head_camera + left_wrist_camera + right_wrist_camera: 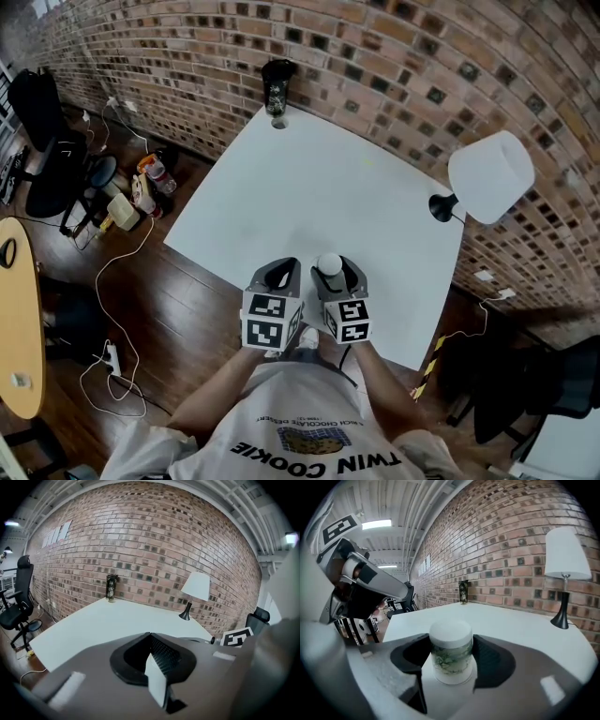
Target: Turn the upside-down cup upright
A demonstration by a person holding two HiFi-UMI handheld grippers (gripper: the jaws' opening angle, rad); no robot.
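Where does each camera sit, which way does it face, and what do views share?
Head view: on the person's head, looking steeply down at the table; arms, left gripper and right gripper show.
Left gripper view: on the left gripper, facing the brick wall over its shut jaws.
Right gripper view: on the right gripper, facing along the table past the cup in its jaws.
Shared: all three show the lamp.
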